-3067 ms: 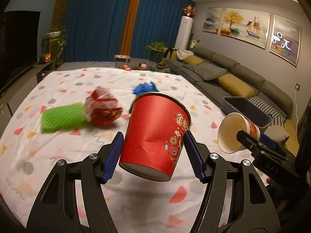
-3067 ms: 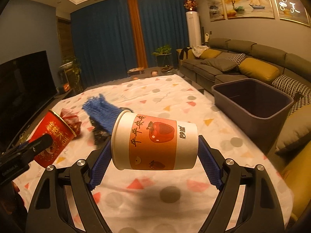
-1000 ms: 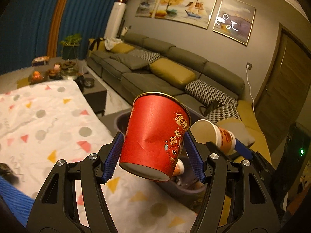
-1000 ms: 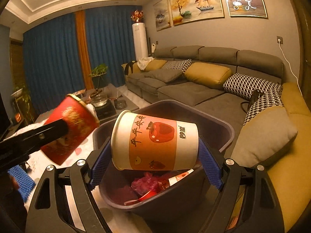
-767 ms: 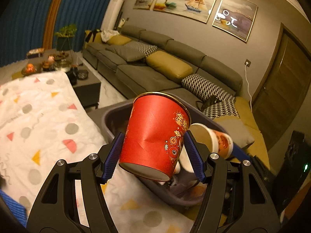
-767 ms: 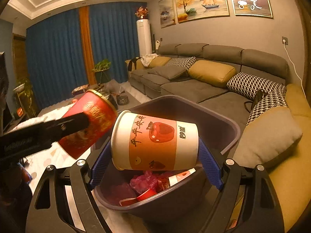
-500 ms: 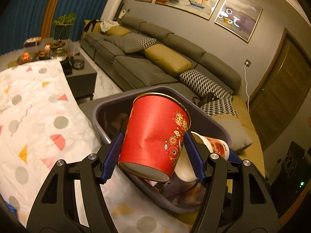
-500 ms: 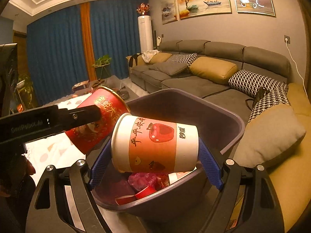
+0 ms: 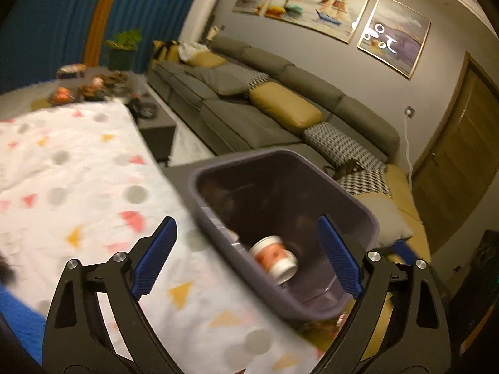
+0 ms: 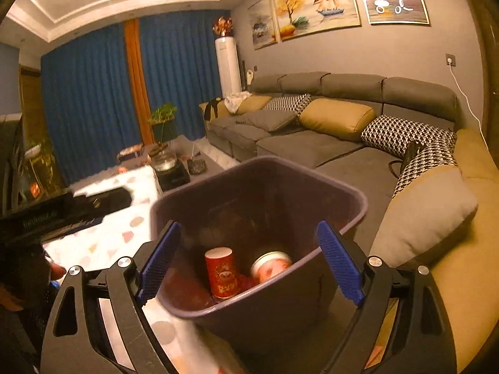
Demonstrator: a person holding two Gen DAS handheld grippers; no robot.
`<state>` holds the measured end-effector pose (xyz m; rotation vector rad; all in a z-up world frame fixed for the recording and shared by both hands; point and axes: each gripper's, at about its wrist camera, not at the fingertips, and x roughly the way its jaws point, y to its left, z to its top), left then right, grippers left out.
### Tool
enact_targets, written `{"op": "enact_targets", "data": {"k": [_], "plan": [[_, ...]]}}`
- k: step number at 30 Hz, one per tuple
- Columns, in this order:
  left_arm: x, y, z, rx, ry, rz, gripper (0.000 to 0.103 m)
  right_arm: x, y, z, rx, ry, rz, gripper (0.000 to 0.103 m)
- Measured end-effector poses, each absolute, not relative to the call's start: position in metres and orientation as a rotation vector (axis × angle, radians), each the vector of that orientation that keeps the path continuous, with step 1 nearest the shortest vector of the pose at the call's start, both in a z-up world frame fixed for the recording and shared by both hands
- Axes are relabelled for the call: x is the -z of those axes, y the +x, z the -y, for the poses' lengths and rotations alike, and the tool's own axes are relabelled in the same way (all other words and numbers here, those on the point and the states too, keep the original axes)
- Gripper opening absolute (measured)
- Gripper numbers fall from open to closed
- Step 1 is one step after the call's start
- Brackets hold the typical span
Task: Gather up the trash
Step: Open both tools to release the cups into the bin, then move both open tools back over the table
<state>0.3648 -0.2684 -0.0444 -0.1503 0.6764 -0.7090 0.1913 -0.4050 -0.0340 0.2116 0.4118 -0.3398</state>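
The dark purple trash bin (image 9: 199,187) stands between the table and the sofa. A white and orange paper cup (image 9: 274,257) lies on its side inside it. In the right wrist view the red paper cup (image 10: 221,272) stands upside down in the bin (image 10: 358,205), next to the white cup (image 10: 271,265). My left gripper (image 9: 245,219) hangs over the bin's near rim, its jaws opening with nothing between them. My right gripper (image 10: 249,223) is also above the bin, its jaws opening and empty. The left gripper (image 10: 62,215) shows as a blurred black bar at the left.
The table with its white cloth (image 9: 78,187) of coloured shapes lies left of the bin. A blue mesh piece (image 9: 18,321) lies at its near corner. The grey sofa (image 10: 312,146) with cushions runs behind and right of the bin. A low side table (image 10: 174,171) stands beyond.
Both grippers have let go: the red cup and the white and orange cup have dropped into the bin. The left view has swung a little and is blurred.
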Motion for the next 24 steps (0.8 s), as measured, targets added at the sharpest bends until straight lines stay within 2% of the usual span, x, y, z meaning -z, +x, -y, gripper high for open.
{"op": "enact_targets", "data": {"k": [5, 15, 24], "plan": [[0.032, 0.330, 0.216, 0.587, -0.142, -0.609, 0.097, 0.019, 0.166, 0.385, 0.327, 0.204, -0.380, 0.089], [0.020, 0.265, 0.083, 0.309, -0.120, -0.527, 0.097, 0.004, 0.147, 0.309, 0.207, 0.170, -0.373, 0.089], [0.030, 0.244, -0.027, 0.083, -0.151, -0.516, 0.097, 0.013, 0.164, 0.208, 0.033, 0.112, -0.423, 0.089]]}}
